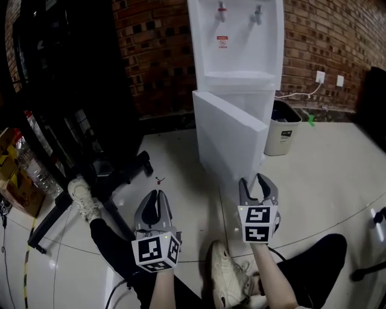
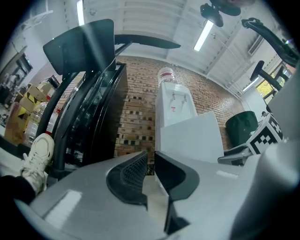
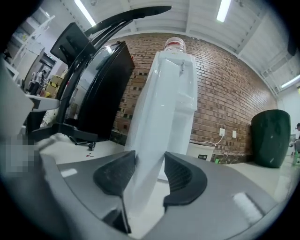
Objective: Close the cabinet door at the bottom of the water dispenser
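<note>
We count: 1 water dispenser, 2 taps, 1 cabinet door, 1 bin right, 2 wall sockets far right, 2 shoes near.
</note>
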`<control>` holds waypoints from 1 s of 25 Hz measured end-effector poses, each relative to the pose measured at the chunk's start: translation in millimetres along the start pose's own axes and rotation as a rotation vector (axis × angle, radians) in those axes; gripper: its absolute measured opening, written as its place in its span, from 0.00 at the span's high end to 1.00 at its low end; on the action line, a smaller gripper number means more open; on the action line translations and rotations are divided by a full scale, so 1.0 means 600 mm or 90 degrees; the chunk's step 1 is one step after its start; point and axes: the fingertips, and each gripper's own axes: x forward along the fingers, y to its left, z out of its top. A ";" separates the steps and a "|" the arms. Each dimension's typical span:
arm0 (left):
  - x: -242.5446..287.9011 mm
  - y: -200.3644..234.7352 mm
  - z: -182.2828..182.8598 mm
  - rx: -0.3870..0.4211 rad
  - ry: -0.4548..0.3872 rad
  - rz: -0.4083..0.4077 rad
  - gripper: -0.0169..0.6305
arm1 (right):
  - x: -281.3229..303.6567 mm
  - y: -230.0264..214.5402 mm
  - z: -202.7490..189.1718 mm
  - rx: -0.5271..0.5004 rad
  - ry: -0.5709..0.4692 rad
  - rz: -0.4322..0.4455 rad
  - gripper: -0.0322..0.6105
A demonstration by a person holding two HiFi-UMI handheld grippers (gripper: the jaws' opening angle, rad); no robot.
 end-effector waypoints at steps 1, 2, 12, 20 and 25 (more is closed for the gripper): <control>0.000 -0.002 -0.001 0.003 0.002 -0.002 0.90 | 0.001 -0.008 -0.001 -0.004 -0.001 -0.015 0.65; 0.001 -0.005 -0.002 0.005 0.004 -0.004 0.90 | 0.003 -0.016 -0.002 -0.011 -0.002 -0.032 0.66; 0.037 -0.048 -0.038 0.061 0.046 -0.054 0.92 | 0.043 -0.089 -0.020 -0.016 -0.003 -0.104 0.77; 0.116 -0.053 -0.063 0.056 0.055 -0.038 0.97 | 0.100 -0.162 -0.029 -0.021 0.012 -0.118 0.80; 0.163 -0.069 -0.069 0.054 0.056 -0.033 0.97 | 0.140 -0.199 -0.032 -0.008 0.022 -0.144 0.82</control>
